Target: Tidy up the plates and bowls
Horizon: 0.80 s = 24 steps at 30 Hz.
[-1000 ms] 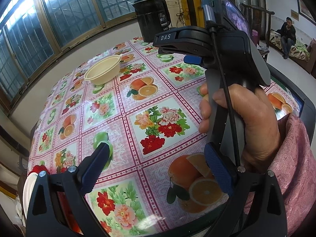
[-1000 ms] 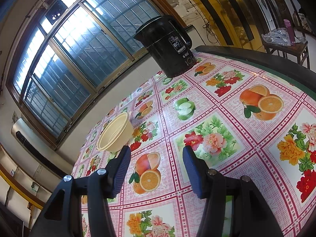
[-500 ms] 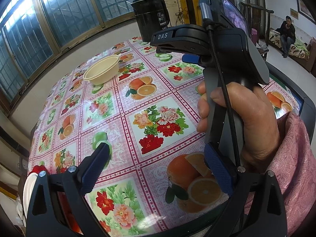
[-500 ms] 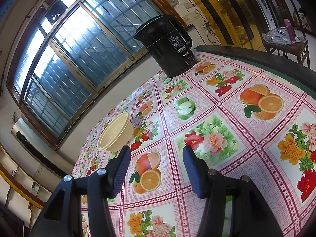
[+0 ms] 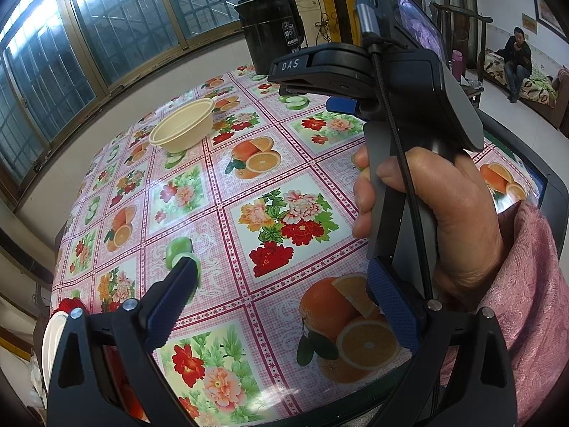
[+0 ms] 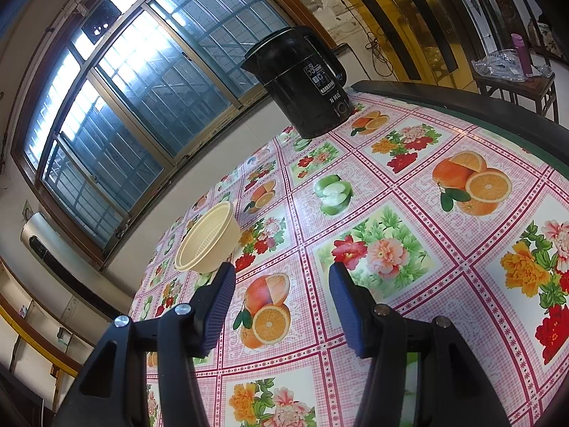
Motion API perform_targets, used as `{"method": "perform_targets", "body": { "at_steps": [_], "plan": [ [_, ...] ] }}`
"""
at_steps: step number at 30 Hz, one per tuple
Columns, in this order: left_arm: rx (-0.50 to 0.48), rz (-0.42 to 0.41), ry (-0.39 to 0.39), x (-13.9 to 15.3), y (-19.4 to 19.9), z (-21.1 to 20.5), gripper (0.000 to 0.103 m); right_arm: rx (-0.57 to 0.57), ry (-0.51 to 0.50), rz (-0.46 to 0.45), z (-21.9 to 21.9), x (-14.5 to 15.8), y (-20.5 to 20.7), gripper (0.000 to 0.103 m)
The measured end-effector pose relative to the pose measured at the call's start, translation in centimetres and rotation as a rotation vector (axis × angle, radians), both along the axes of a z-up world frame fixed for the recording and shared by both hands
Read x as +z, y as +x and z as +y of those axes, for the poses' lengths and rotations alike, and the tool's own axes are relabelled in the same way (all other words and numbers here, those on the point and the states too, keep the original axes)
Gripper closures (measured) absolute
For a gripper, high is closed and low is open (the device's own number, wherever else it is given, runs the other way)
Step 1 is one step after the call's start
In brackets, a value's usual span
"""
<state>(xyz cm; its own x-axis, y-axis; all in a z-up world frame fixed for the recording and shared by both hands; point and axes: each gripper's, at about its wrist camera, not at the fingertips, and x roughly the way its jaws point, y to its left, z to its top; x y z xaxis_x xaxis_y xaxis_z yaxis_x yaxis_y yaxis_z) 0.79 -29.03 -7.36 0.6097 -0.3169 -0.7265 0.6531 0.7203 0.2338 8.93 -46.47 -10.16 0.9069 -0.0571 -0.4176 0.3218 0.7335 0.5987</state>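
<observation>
Nothing has moved: both grippers, left (image 5: 281, 284) and right (image 6: 281, 302), hang with fingers apart, cream bowl (image 6: 209, 242) untouched

tablecloth (image 5: 220, 213): glossy printed vinyl
bowl (image 5: 183, 130): matt cream plastic, ribbed inside
kettle (image 6: 302, 82): smooth black plastic
sleeve (image 5: 526, 284): pink textured cloth

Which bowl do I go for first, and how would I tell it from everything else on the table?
Start at the big window and drop to the table with its fruit-and-flower cloth. On the window side, well along from the tall black kettle, sits a cream bowl. It is upright, ribbed inside, plain and pale, the only dish standing on the busy print.
</observation>
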Motion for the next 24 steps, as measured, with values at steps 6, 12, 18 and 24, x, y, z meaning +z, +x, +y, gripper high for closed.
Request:
{"method": "perform_targets", "body": {
  "at_steps": [6, 12, 18, 24],
  "plan": [
    [-0.006, 0.004, 0.005, -0.1, 0.1, 0.0, 0.007, 0.001, 0.002, 0.000, 0.1, 0.0, 0.1, 0.045],
    [-0.005, -0.034, 0.011, 1.4, 1.1, 0.2, 0.007, -0.002, 0.009, -0.005, 0.0, -0.1, 0.1, 0.045],
    [0.024, -0.008, -0.028, 4.3, 4.3, 0.5, 0.006, -0.013, 0.023, -0.017, -0.1, 0.0, 0.0, 0.045],
    [0.090, -0.011, -0.024, 6.8, 9.4, 0.6, 0.006, -0.029, 0.049, -0.030, -1.0, 0.0, -0.4, 0.044]
  ]
}}
